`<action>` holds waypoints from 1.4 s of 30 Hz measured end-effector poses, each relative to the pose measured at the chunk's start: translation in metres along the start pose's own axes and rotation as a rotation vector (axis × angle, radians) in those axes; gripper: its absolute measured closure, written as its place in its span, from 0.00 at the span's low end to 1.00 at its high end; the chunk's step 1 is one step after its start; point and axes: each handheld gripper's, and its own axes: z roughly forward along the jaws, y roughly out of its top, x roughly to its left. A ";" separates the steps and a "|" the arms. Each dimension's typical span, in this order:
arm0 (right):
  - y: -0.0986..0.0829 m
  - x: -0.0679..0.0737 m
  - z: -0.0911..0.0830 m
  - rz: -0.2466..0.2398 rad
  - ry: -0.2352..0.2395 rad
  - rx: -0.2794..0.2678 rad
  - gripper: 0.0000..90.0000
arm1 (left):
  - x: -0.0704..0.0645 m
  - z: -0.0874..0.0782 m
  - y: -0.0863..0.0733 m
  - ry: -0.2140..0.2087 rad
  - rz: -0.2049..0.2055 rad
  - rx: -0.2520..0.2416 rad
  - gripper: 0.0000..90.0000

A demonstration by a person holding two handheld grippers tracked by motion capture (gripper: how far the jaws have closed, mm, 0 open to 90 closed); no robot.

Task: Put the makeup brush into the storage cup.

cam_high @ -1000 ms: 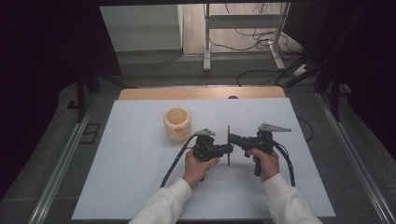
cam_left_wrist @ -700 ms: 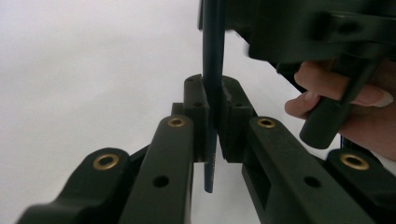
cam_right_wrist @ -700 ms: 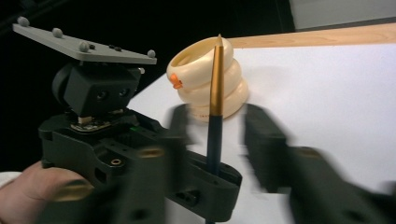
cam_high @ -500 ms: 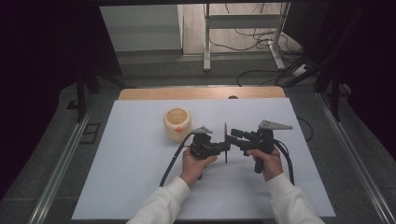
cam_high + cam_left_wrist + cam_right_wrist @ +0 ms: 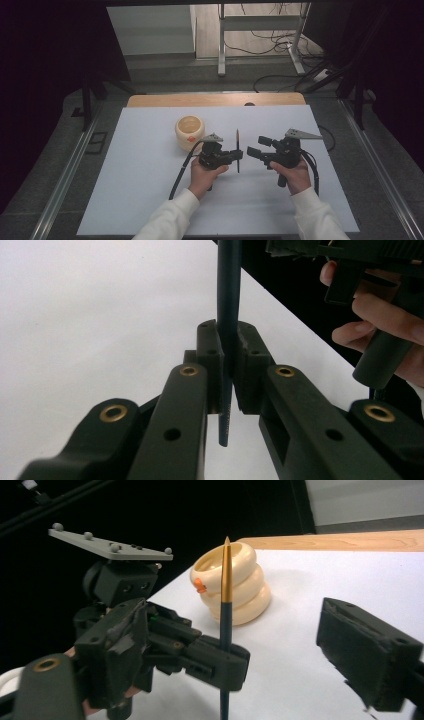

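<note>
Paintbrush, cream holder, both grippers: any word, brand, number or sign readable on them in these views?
None can be read.
The paintbrush handle shows no print in either gripper view.
The cream holder bears an orange mark, no lettering.
The left gripper and right gripper show screws and tape, no labels.

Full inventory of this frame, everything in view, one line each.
Paintbrush: 1, dark handle, gold ferrule, upright, clamped in the left claw.
Ringed holder: 1, cream with an orange spot, on the white sheet beyond the left claw.
White sheet: 1, covers the tabletop.
Wooden board: 1, tan, along the sheet's far edge.
Cables: several, dark, on the floor beyond the table.
Left claw: 1, black, shut on the paintbrush.
Right claw: 1, black, open, facing the paintbrush.
Hands: 2, white sleeves, bottom of the high view.
</note>
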 end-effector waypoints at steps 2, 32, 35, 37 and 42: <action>0.000 0.000 -0.002 0.005 -0.009 0.002 0.09 | 0.000 -0.002 0.000 0.003 0.003 -0.001 0.93; -0.027 -0.005 -0.033 -0.113 -0.185 0.124 0.04 | 0.013 -0.049 0.016 0.071 0.018 -0.082 0.93; -0.029 -0.008 -0.036 -0.124 -0.211 0.147 0.04 | 0.016 -0.054 0.017 0.075 0.009 -0.094 0.93; -0.030 -0.009 -0.036 -0.126 -0.214 0.149 0.04 | 0.017 -0.056 0.018 0.077 0.006 -0.101 0.93; -0.035 -0.012 -0.039 -0.129 -0.223 0.161 0.05 | 0.018 -0.064 0.024 0.089 0.021 -0.115 0.93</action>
